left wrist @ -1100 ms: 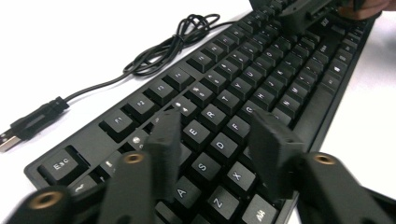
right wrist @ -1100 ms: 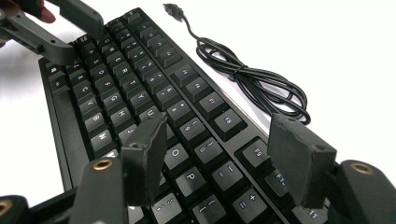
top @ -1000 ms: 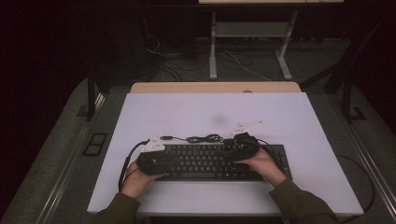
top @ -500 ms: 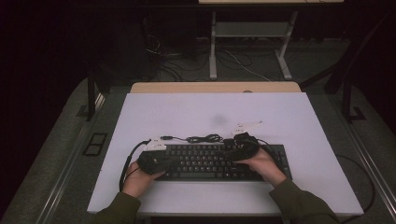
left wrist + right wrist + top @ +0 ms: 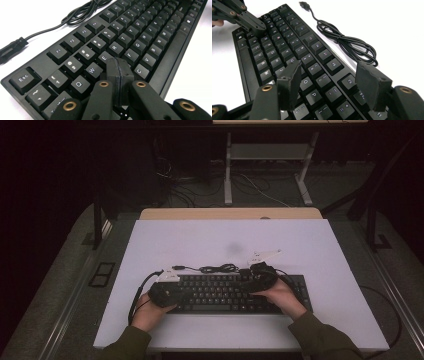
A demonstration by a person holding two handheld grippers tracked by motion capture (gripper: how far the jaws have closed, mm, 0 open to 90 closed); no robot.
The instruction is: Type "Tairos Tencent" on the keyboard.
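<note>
With the left gripper (image 5: 120, 68): jaws pressed fully together, gripping nothing, tip poised right over the keys around D and E of the keyboard (image 5: 225, 294). With the right gripper (image 5: 329, 68): jaws spread wide and empty, straddling the O and P keys, function row just beyond the outer jaw. Looks like key-pressing work, with the keyboard flat directly beneath both pairs of jaws. Risks catching two keycaps at once with the blunt closed tip if brought down off-centre. Risks snagging a key edge with the spread right jaws if lowered as they stand, perhaps levering a cap or skidding the keyboard across the smooth tabletop (image 5: 200, 245). Beyond the jaws, past the far keyboard edge, a loose coil of cable (image 5: 347, 42) and its plug (image 5: 11, 48), near enough to hook on a forward sweep. Plenty of bare tabletop beyond that and to either side; less room behind the jaws, towards the near tabletop edge.
</note>
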